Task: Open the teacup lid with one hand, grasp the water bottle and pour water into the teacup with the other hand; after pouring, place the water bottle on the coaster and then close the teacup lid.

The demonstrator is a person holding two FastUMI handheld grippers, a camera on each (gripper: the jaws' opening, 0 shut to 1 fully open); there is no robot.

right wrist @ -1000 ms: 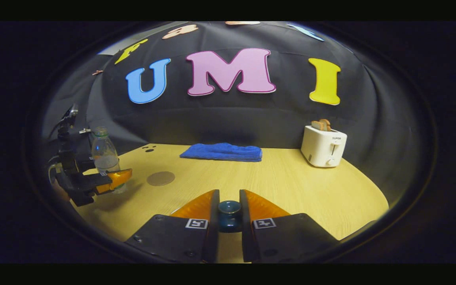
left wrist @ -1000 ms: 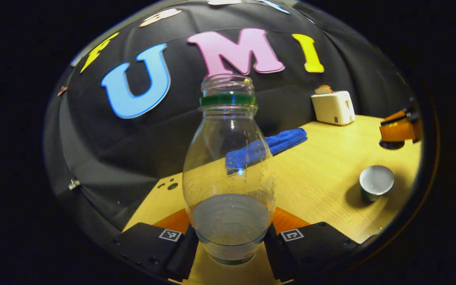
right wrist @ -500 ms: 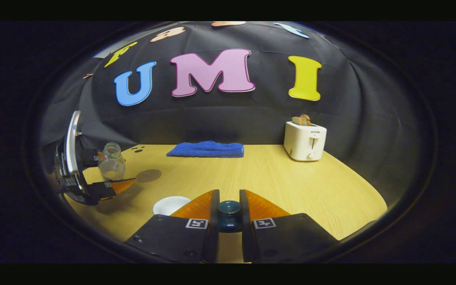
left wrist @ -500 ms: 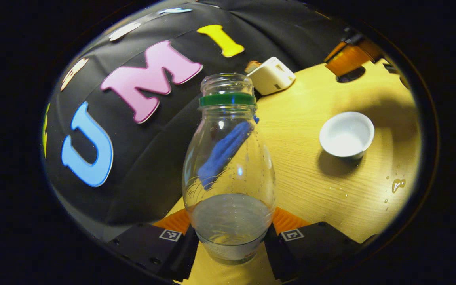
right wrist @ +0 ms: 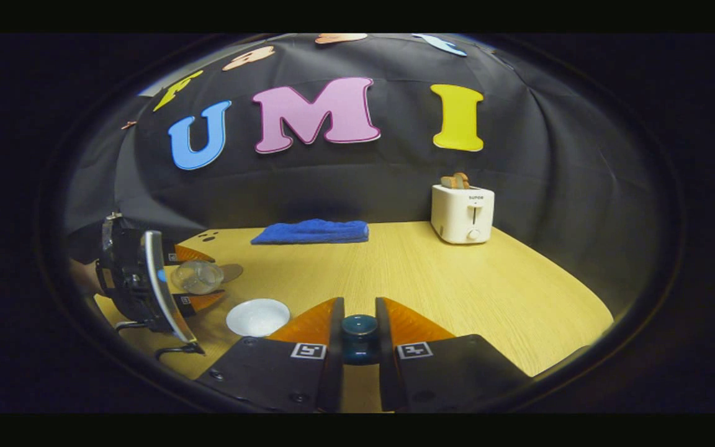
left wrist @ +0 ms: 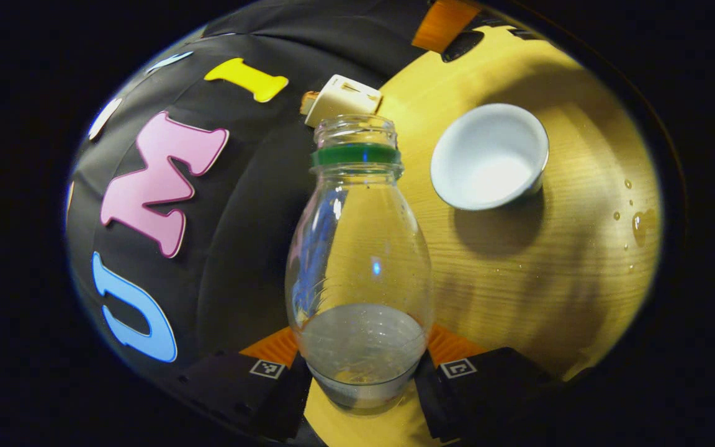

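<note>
The bottle [left wrist: 360, 261] is clamped low on its body by the left gripper [left wrist: 360, 379], both fingers pressing its sides, and it is tipped well over, as the right gripper view shows, with its open mouth pointing toward the cup [left wrist: 488, 155]. In the left gripper view the cup sits at about two o'clock from the bottle's neck, open and white inside, on the table [left wrist: 519, 273]. A little water lies pooled at the bottle's base.

The right gripper [right wrist: 359, 338] is closed on the knob of the lid [right wrist: 359, 328] and holds it off the cup, which stands at its ten o'clock.

To pour well, I would bring the mouth over the cup's middle before tipping further, then tilt slowly: drops [left wrist: 640, 220] already lie on the table at three o'clock, beyond the cup. The coaster [right wrist: 230, 271] waits just behind the bottle.
</note>
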